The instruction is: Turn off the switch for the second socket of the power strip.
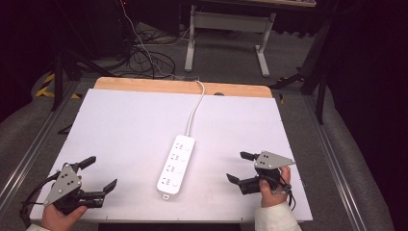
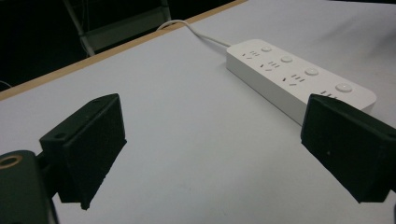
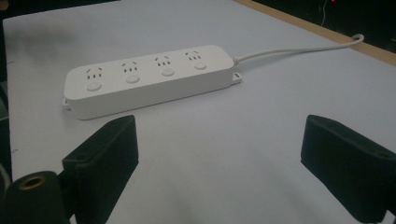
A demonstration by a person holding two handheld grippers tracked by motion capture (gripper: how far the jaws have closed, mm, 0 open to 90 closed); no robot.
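Your power strip [image 1: 176, 164] lies flat near the middle of the white surface [image 1: 125, 130], long axis running near to far, with its white cord [image 1: 194, 109] trailing off the far end toward the wooden edge of the table. All four sockets and their round buttons face up, and nothing is plugged into any of them.

Your left gripper [image 1: 101, 175] sits at the near left corner, well apart from the strip. Its fingers [image 2: 88, 140] are spread wide with nothing between them; in the left gripper view the strip [image 2: 299, 77] lies beyond the right-hand finger, untouched.

Your right gripper [image 1: 238, 167] is at the near right, closer to the strip than the left but clear of it. Its fingers [image 3: 105, 154] are likewise spread wide around bare surface, and in the right gripper view the strip [image 3: 149, 79] lies square ahead, side on, with open surface between it and the fingertips.

Judging from this, you are at the very start: both hands are poised either side of the strip and pointed inward, but nothing has been gripped, lifted or pressed. Everything is left to do, beginning with closing the gap to the strip. The right gripper looks better lined up for a first approach, since the strip's long side faces it directly
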